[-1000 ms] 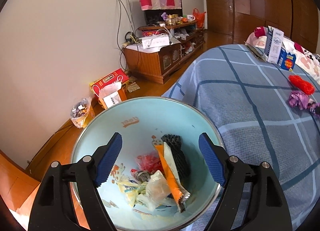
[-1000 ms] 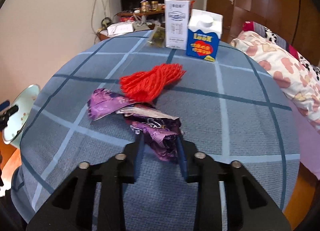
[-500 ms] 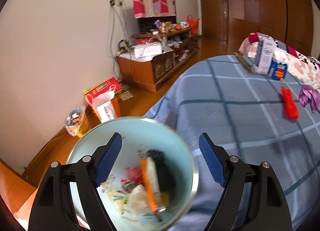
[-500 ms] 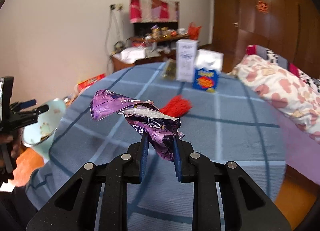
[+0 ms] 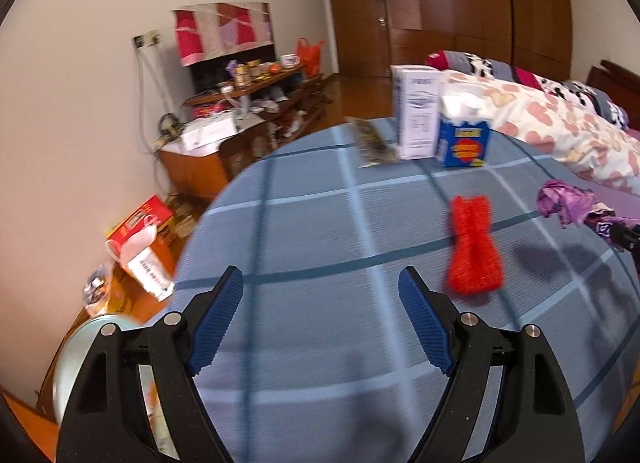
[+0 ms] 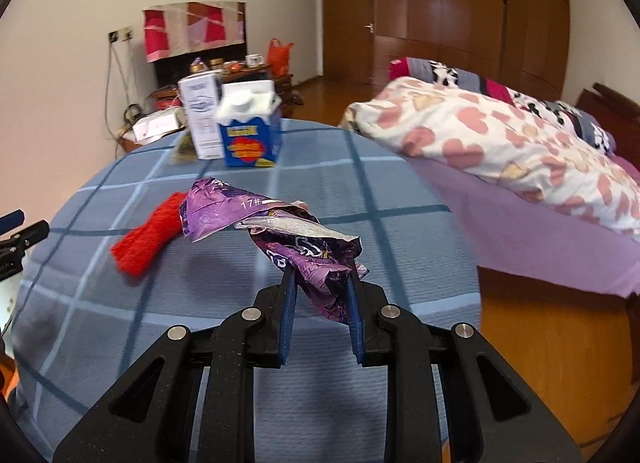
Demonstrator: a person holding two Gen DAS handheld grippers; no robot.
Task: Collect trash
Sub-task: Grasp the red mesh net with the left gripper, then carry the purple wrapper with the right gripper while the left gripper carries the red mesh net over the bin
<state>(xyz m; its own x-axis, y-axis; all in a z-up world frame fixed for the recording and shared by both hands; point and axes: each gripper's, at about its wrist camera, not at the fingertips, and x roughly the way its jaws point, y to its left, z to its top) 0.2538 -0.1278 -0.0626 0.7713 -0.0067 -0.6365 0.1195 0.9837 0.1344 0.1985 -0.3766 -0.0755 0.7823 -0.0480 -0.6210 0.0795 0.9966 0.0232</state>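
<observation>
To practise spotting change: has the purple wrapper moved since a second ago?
Yes. The purple wrapper, clamped in the right gripper, lay on the blue checked bedspread beside the red netting; now it hangs above both.

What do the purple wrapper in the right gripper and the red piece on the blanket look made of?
Purple wrapper: thin printed foil-plastic film, judging by its sharp crinkles and silvery inside. Red piece: probably foam or plastic netting, matte, ribbed texture; blur leaves it open.
</observation>
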